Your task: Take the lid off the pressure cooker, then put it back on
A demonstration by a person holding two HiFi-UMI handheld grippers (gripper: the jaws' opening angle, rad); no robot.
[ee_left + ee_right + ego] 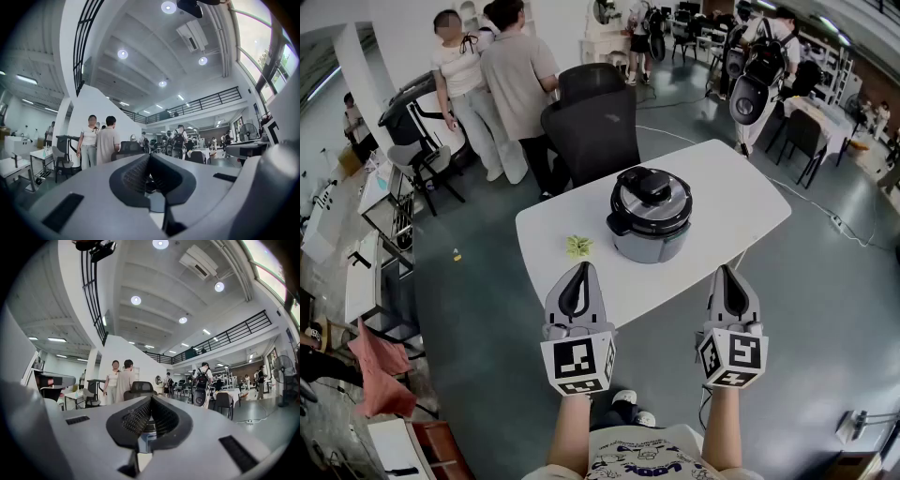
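Head view: pressure cooker (649, 225) stands on the white bench (741, 202) with its lid (651, 194) seated. Left hand-held gripper (578, 274) and right hand-held gripper (728, 277) are both clenched and empty, held level short of the bench's near edge. Judgement: neither removal nor refitting is visibly under way.

head view: steeply down over table (741, 197) | gripper views: level, forward, low | shared: pressure cooker (649, 220), black chair (592, 127)

One cooker (649, 246), one lid (654, 199) and one green scrap (578, 246) are counted on one counter (741, 197). Two claws are seen: left claw (580, 272), right claw (727, 274).
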